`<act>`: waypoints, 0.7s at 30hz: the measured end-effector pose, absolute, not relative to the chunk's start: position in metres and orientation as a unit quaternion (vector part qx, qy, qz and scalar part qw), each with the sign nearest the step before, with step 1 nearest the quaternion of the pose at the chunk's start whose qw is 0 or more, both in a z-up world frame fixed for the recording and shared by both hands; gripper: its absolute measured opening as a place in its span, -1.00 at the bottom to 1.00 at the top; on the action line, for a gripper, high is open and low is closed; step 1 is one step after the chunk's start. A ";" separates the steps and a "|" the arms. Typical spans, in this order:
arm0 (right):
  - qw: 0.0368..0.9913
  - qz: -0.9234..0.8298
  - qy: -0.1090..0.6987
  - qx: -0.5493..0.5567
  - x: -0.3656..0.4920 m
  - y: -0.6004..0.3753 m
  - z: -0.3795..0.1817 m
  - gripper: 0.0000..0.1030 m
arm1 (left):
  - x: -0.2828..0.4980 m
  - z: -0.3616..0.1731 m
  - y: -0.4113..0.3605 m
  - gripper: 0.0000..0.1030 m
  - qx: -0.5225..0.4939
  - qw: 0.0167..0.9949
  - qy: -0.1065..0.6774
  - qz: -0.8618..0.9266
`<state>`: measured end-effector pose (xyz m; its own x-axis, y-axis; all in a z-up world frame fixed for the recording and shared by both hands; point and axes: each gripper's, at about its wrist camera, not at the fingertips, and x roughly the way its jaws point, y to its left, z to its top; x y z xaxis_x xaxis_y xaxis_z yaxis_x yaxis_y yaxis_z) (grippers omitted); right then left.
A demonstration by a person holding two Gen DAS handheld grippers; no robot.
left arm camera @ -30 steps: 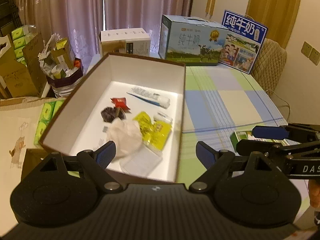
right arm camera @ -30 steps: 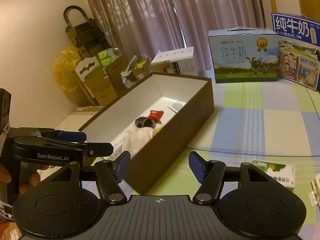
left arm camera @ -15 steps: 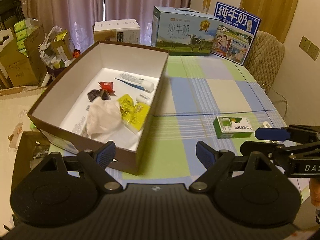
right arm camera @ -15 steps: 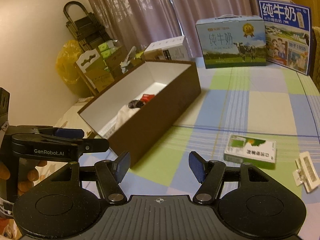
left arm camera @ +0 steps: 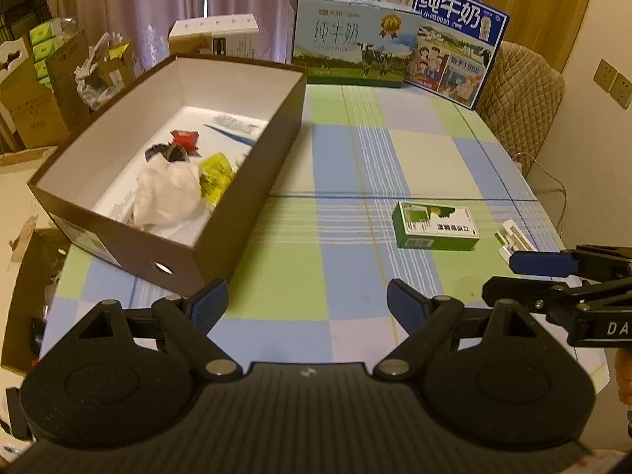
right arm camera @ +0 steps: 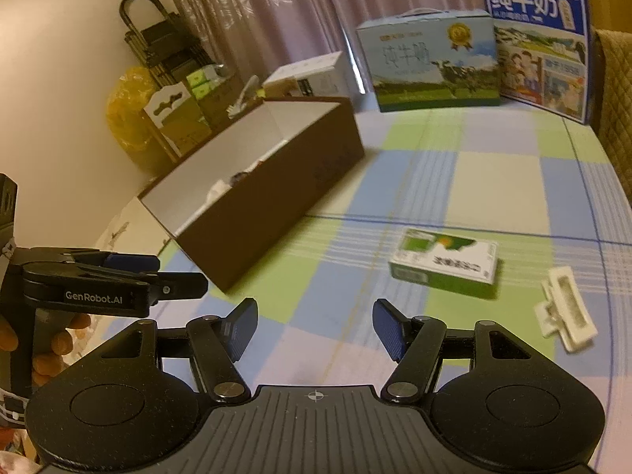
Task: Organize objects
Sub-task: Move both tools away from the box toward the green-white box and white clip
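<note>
A brown cardboard box (left arm camera: 252, 181) with a white inside stands open on the checked tablecloth, holding a crumpled white tissue (left arm camera: 166, 193), a yellow packet (left arm camera: 215, 173), a red wrapper (left arm camera: 183, 138) and a white tube (left arm camera: 233, 124). Right of it, well apart, a green-and-white carton (left arm camera: 436, 226) lies flat. Near that carton lies a white plastic clip (right arm camera: 565, 310).

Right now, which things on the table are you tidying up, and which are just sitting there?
For the tidying:
- brown storage box, with wrappers and a tissue already inside
- green and white carton, loose on the tablecloth
- small white clip, loose beside it

Just sitting there:
- two milk gift boxes at the back
- white box behind the storage box
</note>
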<state>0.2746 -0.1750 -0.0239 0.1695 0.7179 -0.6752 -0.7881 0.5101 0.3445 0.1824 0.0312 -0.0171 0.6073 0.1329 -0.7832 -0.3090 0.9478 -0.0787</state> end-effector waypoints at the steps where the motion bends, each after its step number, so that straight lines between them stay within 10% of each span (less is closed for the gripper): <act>1: 0.764 0.491 0.417 -0.042 0.277 -0.179 -0.025 0.20 | 0.183 -0.019 0.027 0.65 -0.105 0.889 0.427 0.124; 21: 0.806 0.403 0.429 -0.059 0.320 -0.259 -0.056 0.20 | 0.224 -0.053 -0.043 0.65 -0.096 0.885 0.448 0.084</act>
<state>0.3197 -0.2592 -0.0556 0.3072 0.5992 -0.7393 -0.6996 0.6689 0.2513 0.2240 -0.0432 -0.0528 0.5845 0.0628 -0.8090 -0.2349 0.9674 -0.0946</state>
